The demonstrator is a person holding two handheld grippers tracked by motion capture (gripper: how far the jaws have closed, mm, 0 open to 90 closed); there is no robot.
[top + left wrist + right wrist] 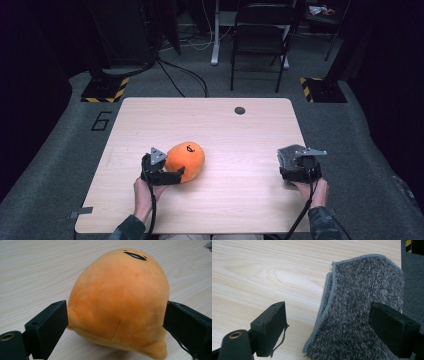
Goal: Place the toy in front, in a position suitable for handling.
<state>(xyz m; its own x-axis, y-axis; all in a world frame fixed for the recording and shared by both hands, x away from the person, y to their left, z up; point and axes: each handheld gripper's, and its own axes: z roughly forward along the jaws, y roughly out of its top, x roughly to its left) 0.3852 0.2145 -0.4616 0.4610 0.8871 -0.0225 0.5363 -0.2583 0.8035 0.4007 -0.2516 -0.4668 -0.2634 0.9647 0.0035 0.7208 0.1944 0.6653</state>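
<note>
The orange plush toy (185, 160) lies on the wooden worktop (225, 130), left of the middle and toward the person's edge, a rounded soft body with a small dark stitched mark on its upper far side. In the left gripper view the plush toy (117, 302) sits between the two black fingers (48, 327), which stand spread wide to either side of its lower half; the left finger's tip is right at the fabric and the right one is at the toy's flank, but whether they press into it cannot be told, and the fabric shows no dent there. The toy's bottom seam rests on the wood. In the high view the left gripper (172, 176) reaches the toy's near end, with the left hand (142, 192) behind it and its cable trailing back along the sleeve. Well apart, near the worktop's right edge, lies a grey fluffy cloth (288, 154), folded, with a stitched hem. The right gripper (300, 172) rests over the cloth's near part, held by the right hand (314, 192). In the right gripper view the cloth (362, 315) lies flat on the wood under fingers (270, 327) that stand wide apart: one is over bare wood, the other over the pile, and neither pinches anything.
</note>
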